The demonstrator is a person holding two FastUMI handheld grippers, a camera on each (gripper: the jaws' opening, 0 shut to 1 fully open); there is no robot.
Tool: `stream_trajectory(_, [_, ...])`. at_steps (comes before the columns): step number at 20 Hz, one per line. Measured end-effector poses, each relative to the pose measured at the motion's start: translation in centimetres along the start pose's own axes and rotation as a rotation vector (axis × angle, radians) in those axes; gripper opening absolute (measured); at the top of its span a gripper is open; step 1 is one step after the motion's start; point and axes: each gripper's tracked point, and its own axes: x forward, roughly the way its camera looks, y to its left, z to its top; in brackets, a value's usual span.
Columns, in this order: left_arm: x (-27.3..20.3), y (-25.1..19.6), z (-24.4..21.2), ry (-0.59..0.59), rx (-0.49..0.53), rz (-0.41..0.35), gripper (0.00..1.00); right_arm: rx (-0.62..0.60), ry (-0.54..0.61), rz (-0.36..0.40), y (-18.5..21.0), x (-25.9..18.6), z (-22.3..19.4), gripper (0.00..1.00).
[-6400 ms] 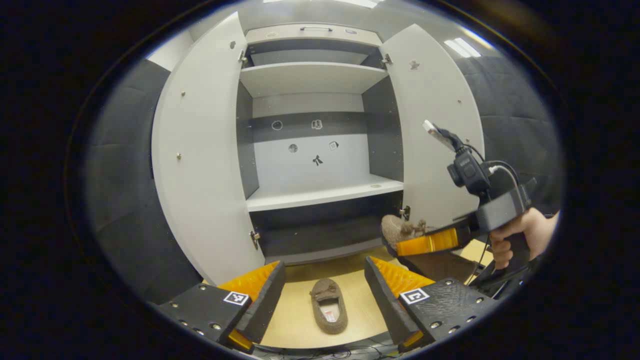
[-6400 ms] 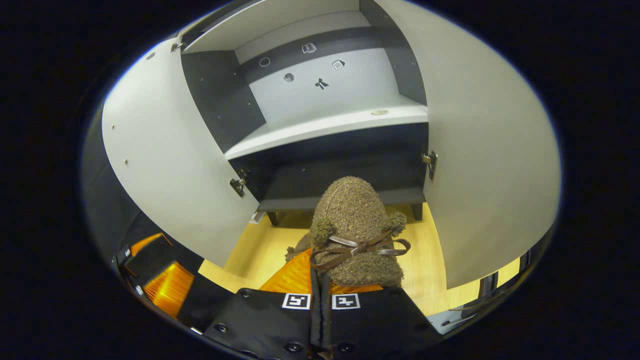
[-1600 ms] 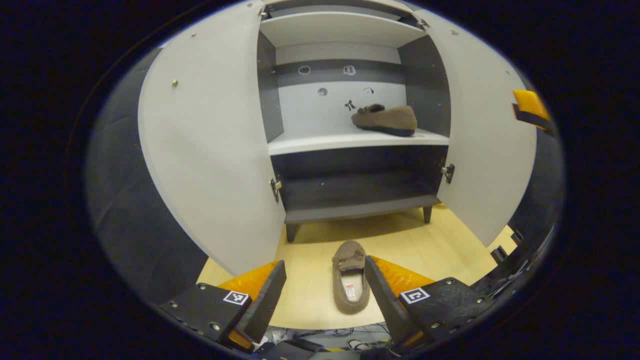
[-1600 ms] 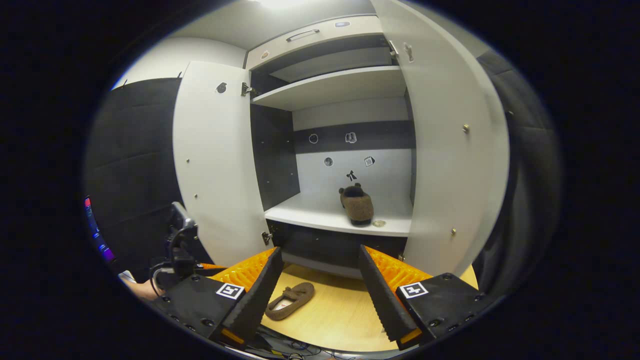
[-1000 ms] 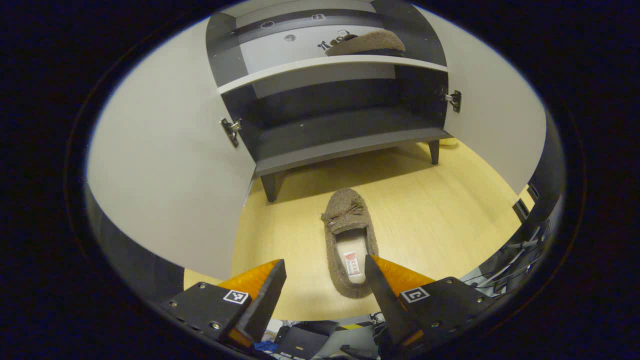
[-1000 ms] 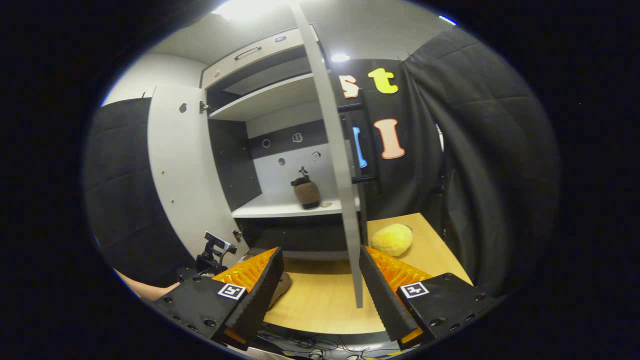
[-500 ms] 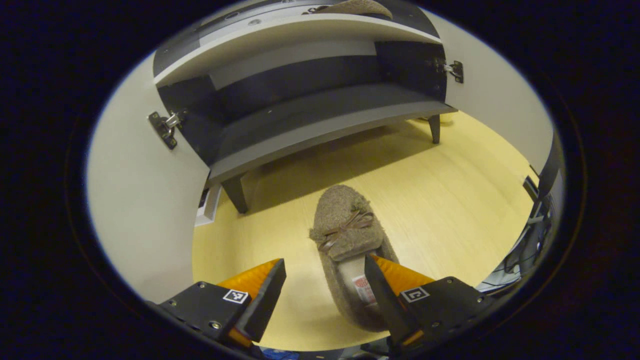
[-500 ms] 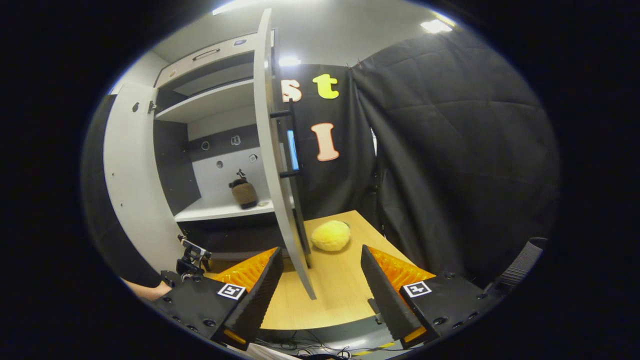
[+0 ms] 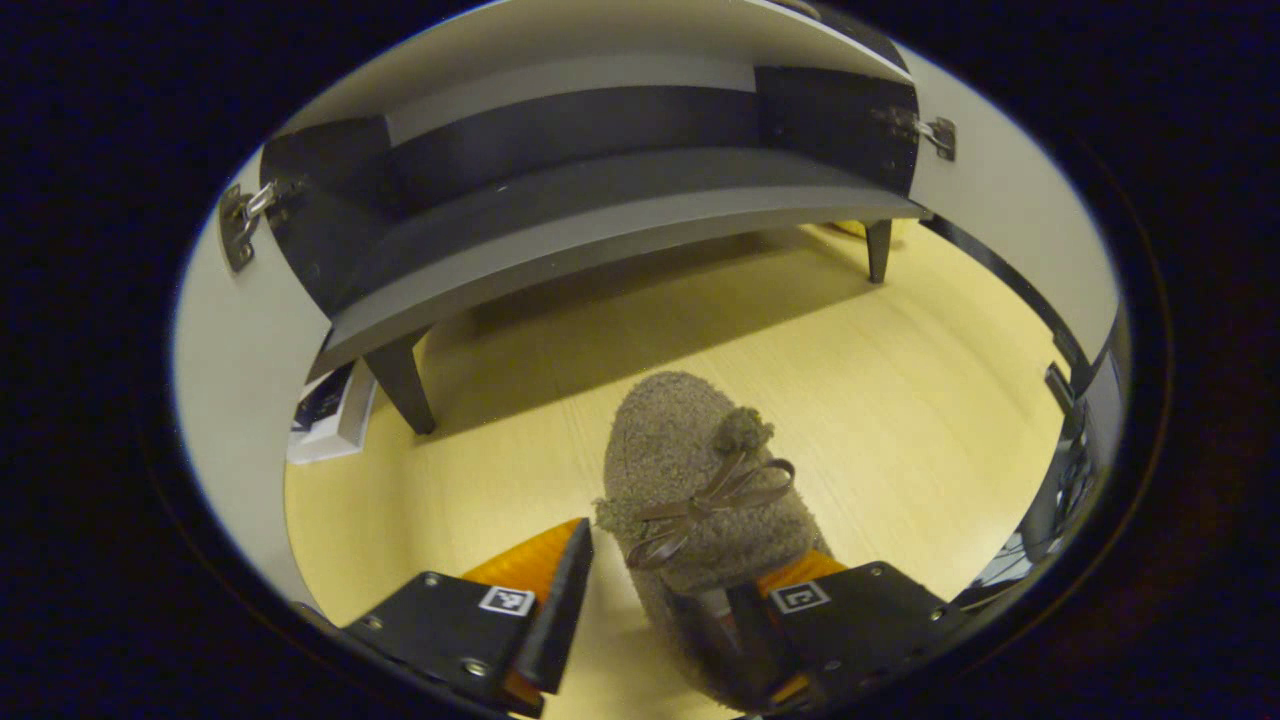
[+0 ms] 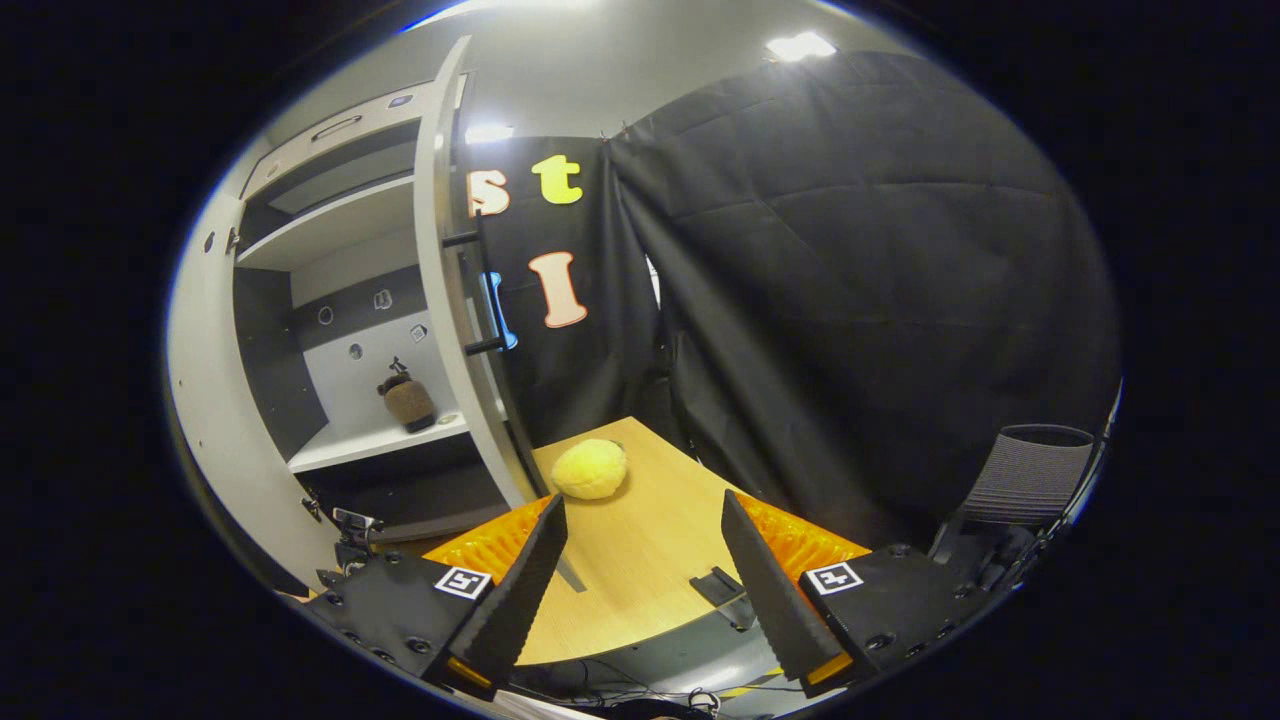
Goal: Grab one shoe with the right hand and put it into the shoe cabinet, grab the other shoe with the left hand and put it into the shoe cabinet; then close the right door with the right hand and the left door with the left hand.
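A brown fuzzy shoe (image 9: 690, 470) with a bow lies on the wooden floor, toe toward the shoe cabinet (image 9: 620, 225). My left gripper (image 9: 665, 570) is low over its heel end and open. One finger sits in the shoe's opening, mostly hidden. The other finger (image 9: 560, 610) is outside the shoe's left side with a strip of floor between them. The other brown shoe (image 10: 408, 402) stands on the cabinet's white middle shelf (image 10: 375, 440). My right gripper (image 10: 635, 515) is open with nothing between its fingers, to the right of the open right door (image 10: 447, 300), which I see edge-on.
Both cabinet doors stand open, the left door (image 9: 225, 400) close beside my left gripper. A cabinet leg (image 9: 400, 385) and a white box (image 9: 330, 410) lie ahead on the left. A yellow plush thing (image 10: 590, 468) lies beyond the right door. A grey chair (image 10: 1030, 460) is at the right.
My left gripper has come down and forward onto the floor shoe, with one finger now in its opening. My right gripper has swung right, away from the cabinet's inside.
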Motion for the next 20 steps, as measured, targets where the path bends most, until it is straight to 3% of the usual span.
stream_trajectory(1, [0.2, -0.2, 0.0, 0.006, -0.002, -0.025, 0.63, 0.002, 0.0, -0.023, -0.7, 0.0, 0.0, 0.98])
stream_trajectory(2, [0.3, -0.3, 0.2, 0.004, -0.005, -0.031, 0.76, 0.003, -0.004, -0.042, -1.2, 0.2, 0.1, 0.98])
stream_trajectory(3, [0.4, -0.4, 0.3, 0.002, 0.0, -0.041, 0.57, 0.0, -0.008, -0.059, -1.8, 0.2, 0.3, 0.98])
stream_trajectory(4, [0.4, -0.1, 0.2, -0.002, 0.004, -0.032, 0.57, -0.004, -0.014, -0.075, -2.3, 0.1, 0.5, 0.98])
stream_trajectory(6, [0.9, 0.6, -0.3, 0.019, -0.044, 0.007, 0.42, -0.018, -0.027, -0.098, -3.4, 0.3, 0.9, 0.98])
stream_trajectory(9, [0.6, 0.7, -0.1, 0.038, -0.139, 0.024, 0.04, -0.02, -0.033, -0.105, -4.0, 0.7, 1.8, 0.98])
stream_trajectory(14, [-0.2, 1.0, 1.4, 0.038, -0.159, 0.019, 0.03, -0.037, -0.062, -0.086, -4.4, 3.5, 3.9, 0.98])
stream_trajectory(20, [-3.9, 0.3, 3.3, 0.02, -0.24, 0.07, 0.03, -0.031, -0.08, 0.046, -3.6, 9.5, 7.2, 0.98])
